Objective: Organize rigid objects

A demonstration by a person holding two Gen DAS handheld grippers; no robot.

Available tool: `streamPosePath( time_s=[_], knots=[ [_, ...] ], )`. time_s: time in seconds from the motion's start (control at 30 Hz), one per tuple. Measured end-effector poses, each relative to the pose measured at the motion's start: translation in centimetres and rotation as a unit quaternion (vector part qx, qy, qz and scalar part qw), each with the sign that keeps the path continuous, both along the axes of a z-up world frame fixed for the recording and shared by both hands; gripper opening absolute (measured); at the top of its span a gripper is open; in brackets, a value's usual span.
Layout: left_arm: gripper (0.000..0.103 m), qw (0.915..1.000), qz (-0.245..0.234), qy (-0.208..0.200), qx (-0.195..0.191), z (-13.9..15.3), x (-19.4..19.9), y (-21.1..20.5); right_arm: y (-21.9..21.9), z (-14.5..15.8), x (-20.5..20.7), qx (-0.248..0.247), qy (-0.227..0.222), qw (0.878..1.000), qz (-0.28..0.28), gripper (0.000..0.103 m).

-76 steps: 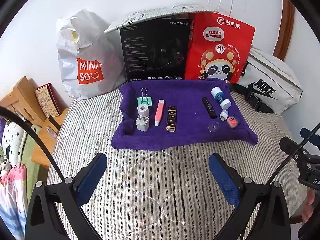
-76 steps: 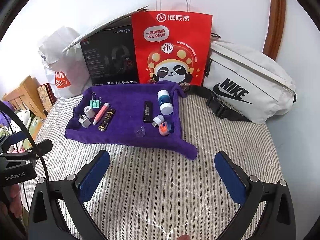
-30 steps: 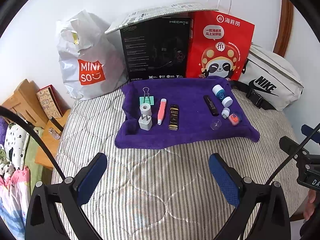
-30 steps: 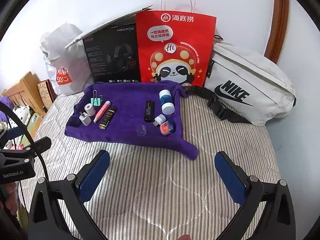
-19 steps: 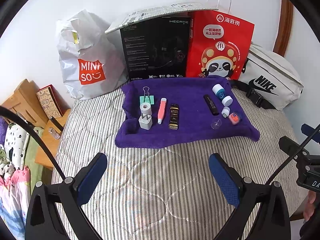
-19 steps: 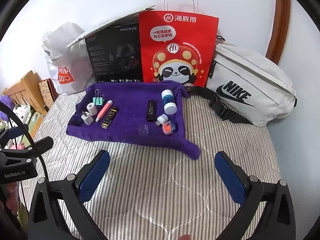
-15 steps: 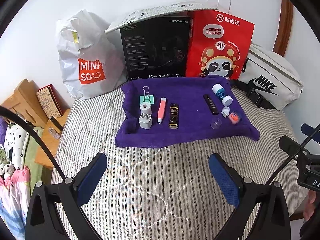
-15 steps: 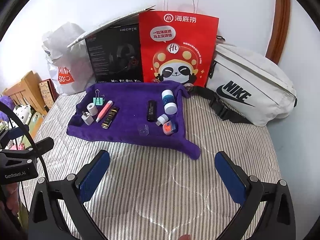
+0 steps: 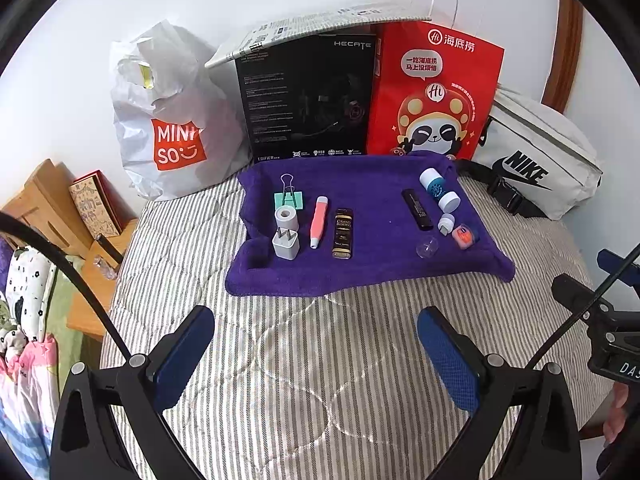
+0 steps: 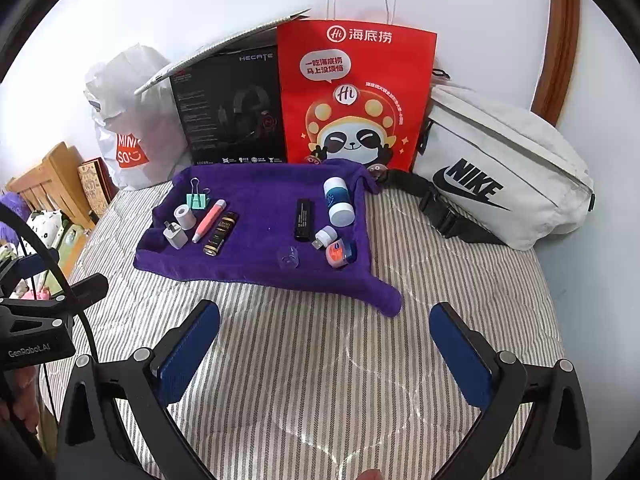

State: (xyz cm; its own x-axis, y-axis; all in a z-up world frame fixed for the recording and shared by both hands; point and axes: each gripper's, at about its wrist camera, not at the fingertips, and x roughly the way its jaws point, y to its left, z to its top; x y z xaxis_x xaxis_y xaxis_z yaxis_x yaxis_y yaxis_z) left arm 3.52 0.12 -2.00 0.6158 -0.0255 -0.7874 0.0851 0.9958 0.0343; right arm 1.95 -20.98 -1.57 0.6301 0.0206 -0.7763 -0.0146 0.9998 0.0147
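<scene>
A purple towel (image 9: 372,264) lies on the striped bed, also in the right wrist view (image 10: 256,268). On its left side are a green binder clip (image 9: 289,198), a white roll (image 9: 286,216), a white charger plug (image 9: 285,243), a pink pen (image 9: 318,220) and a black-gold box (image 9: 343,233). On its right side are a black stick (image 9: 417,209), a blue-white bottle (image 9: 438,190), a small white cap (image 9: 445,224), an orange tin (image 9: 463,236) and a clear dome (image 9: 426,247). My left gripper (image 9: 316,352) and right gripper (image 10: 326,344) are open and empty, over the bed in front of the towel.
Behind the towel stand a white Miniso bag (image 9: 172,120), a black Hecate box (image 9: 308,96) and a red panda paper bag (image 9: 432,92). A white Nike bag (image 9: 536,164) lies at the right. A wooden bedside stand (image 9: 48,208) is at the left.
Both grippers have drifted slightly, so the towel and objects shift a little in view. Nothing was grasped or moved.
</scene>
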Motion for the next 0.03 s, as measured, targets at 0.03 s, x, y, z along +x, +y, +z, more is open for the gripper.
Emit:
streamPosePath(
  time_s=[0.03],
  knots=[
    [0.103, 1.0, 0.0, -0.002, 0.001, 0.06, 0.02, -0.04, -0.04, -0.03, 0.0, 0.0, 0.0, 1.0, 0.0, 0.103]
  ],
)
